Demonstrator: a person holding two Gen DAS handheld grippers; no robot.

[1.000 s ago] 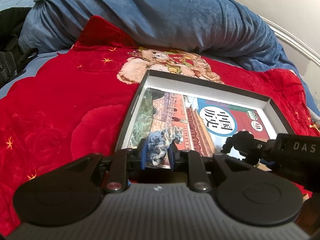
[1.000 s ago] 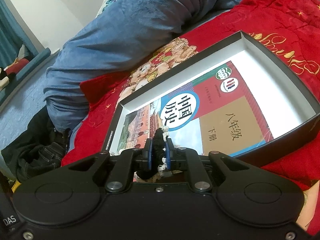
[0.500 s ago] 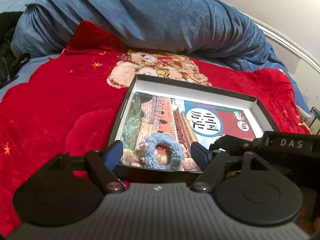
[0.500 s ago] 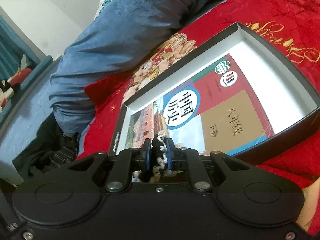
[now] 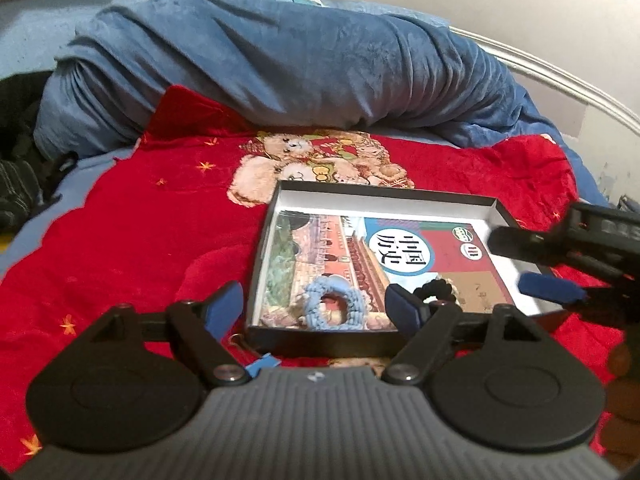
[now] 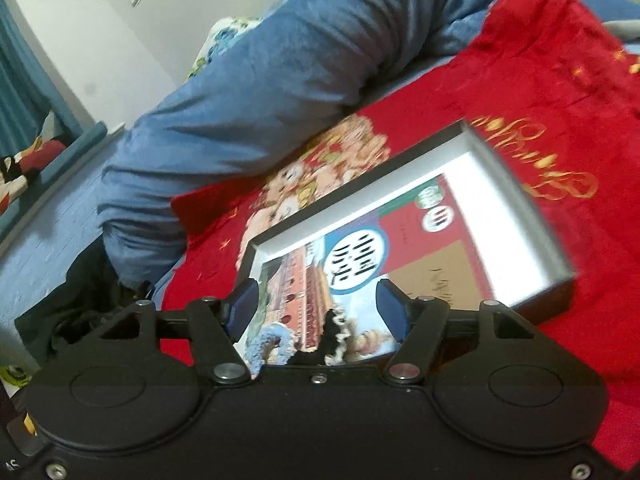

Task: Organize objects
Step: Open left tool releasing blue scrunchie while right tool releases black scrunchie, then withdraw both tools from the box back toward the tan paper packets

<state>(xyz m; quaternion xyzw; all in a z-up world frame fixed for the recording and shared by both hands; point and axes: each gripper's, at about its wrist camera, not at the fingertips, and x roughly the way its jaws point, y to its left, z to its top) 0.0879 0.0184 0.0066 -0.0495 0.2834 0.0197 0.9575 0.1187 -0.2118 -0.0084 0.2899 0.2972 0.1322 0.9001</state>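
Note:
A black box with white inside walls lies on the red blanket and holds a history textbook. A light blue knitted scrunchie lies on the book near the box's front edge, and a black scrunchie with cream trim lies to its right. My left gripper is open and empty, just in front of the box. My right gripper is open above the black scrunchie, with the blue one to its left; its fingers enter the left wrist view from the right.
A red blanket with a teddy bear print covers the bed. A rolled blue quilt lies behind the box. Dark clothes are piled at the far left. A white wall and bed rail stand behind.
My left gripper opened and dropped the blue scrunchie into the box, then drew back. My right gripper opened and let go of the black scrunchie, which now lies in the box.

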